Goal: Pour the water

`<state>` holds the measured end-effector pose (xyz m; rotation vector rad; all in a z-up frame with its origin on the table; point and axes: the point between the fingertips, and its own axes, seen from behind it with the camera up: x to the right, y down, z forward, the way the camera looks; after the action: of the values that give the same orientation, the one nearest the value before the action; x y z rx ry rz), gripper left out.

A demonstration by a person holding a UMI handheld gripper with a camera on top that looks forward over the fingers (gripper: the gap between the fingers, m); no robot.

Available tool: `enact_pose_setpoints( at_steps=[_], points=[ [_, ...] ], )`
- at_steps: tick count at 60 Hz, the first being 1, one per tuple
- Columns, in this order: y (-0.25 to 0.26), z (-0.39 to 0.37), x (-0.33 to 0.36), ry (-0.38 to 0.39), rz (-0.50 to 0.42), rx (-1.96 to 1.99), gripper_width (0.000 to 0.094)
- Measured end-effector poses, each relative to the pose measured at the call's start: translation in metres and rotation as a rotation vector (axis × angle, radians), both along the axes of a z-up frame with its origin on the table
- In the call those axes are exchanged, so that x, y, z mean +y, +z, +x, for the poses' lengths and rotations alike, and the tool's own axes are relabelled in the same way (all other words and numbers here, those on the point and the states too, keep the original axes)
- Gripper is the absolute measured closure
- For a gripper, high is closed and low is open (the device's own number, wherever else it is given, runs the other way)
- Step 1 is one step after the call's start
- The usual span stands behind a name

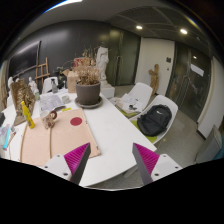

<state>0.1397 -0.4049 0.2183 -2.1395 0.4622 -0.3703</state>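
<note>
My gripper [111, 158] is open and empty, held above the near end of a long white table [112, 128]. Its two magenta pads [77, 160] stand wide apart with only bare tabletop between them. Beyond the left finger, a tan mat [55, 140] lies on the table with a small red disc [76, 121] on it. A small brownish object [50, 119] and a slim yellow object [28, 113] stand further left on the mat; I cannot tell what they are. No water vessel is plainly recognisable.
A potted plant with dry twigs [88, 90] stands mid-table, with clutter behind it. White chairs [138, 97] line the table's right side; one holds a black backpack [155, 120]. Open floor lies to the right.
</note>
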Motion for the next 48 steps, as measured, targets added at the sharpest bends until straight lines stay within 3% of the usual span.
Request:
enact_pose_setpoints(
  at_steps=[19,48],
  points=[
    [-0.019,-0.1,0.081,0.116,-0.017,0.0,0.0073],
    [-0.072,-0.394,0.307,0.464,0.116,0.035,0.0074]
  ],
)
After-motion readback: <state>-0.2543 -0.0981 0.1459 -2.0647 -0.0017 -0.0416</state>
